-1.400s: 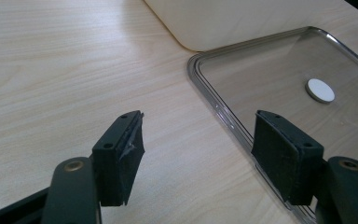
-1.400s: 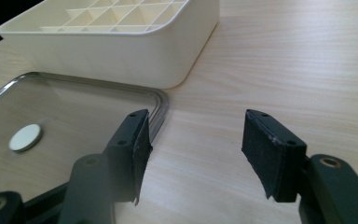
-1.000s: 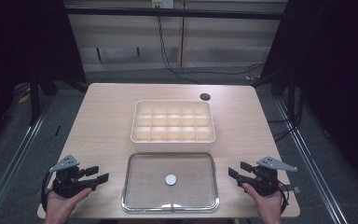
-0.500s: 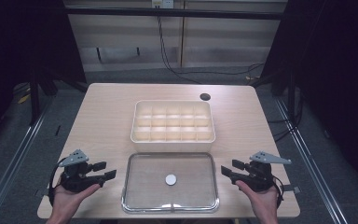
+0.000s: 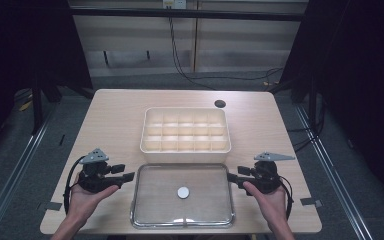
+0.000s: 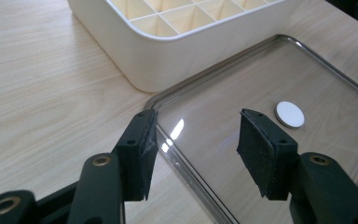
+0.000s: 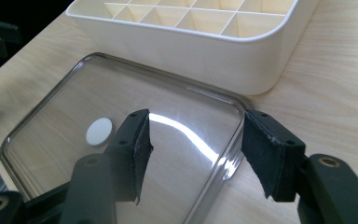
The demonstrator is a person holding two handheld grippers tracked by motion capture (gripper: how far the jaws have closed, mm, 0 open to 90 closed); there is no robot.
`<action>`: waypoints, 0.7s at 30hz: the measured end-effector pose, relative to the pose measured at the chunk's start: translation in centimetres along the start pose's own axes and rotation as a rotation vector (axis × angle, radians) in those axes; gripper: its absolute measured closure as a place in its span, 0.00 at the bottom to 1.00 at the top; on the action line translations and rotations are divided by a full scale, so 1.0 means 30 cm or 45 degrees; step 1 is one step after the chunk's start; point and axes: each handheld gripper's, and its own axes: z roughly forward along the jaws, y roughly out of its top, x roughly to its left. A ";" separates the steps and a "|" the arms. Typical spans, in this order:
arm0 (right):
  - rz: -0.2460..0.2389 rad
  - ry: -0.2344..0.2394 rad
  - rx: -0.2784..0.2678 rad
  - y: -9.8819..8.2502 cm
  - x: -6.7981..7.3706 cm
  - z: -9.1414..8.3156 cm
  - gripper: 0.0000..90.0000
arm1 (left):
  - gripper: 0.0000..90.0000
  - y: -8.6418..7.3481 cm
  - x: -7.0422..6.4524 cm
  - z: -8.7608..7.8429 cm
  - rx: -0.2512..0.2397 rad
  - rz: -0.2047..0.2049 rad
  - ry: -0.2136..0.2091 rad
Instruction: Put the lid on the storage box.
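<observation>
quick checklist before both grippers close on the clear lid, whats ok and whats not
1. Left gripper open: ok, jaws stand apart.
2. Right gripper open: ok, jaws stand apart.
3. Left gripper straddles the rim of the flat clear rectangular lid with the white round disc: ok in the left gripper view, one jaw outside the rim, one over the lid.
4. Right gripper straddles the opposite rim: ok in the right gripper view.
5. White plastic compartment box clear of the jaws: ok, but it sits right beside the lid's far edge.
6. Jaws low enough to catch the rim: cannot tell.

Overhead + claw cams – share lid (image 5: pixel 182 195).
</observation>
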 end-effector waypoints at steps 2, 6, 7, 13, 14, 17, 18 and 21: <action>0.008 -0.009 0.018 0.008 -0.012 0.026 0.48 | 0.52 -0.027 0.013 0.018 0.021 -0.031 -0.018; -0.002 -0.024 0.046 0.029 -0.030 0.074 0.50 | 0.55 -0.051 0.023 0.043 0.089 -0.045 0.006; 0.013 -0.006 0.025 0.027 -0.039 0.083 0.50 | 0.55 -0.052 0.027 0.043 0.089 -0.043 0.004; 0.032 -0.008 0.048 -0.016 -0.054 0.096 0.51 | 0.53 -0.071 0.025 0.061 0.125 -0.047 -0.008; 0.024 -0.016 0.052 -0.020 -0.055 0.092 0.51 | 0.53 -0.073 0.022 0.065 0.124 -0.045 -0.012; 0.038 -0.031 0.064 -0.041 -0.067 0.085 0.53 | 0.53 -0.084 0.019 0.083 0.149 -0.032 -0.029; 0.038 -0.031 0.064 -0.041 -0.067 0.085 0.53 | 0.53 -0.087 0.019 0.090 0.160 -0.032 -0.027; 0.048 -0.048 0.107 -0.061 -0.079 0.105 0.55 | 0.58 -0.089 0.030 0.101 0.159 -0.055 -0.042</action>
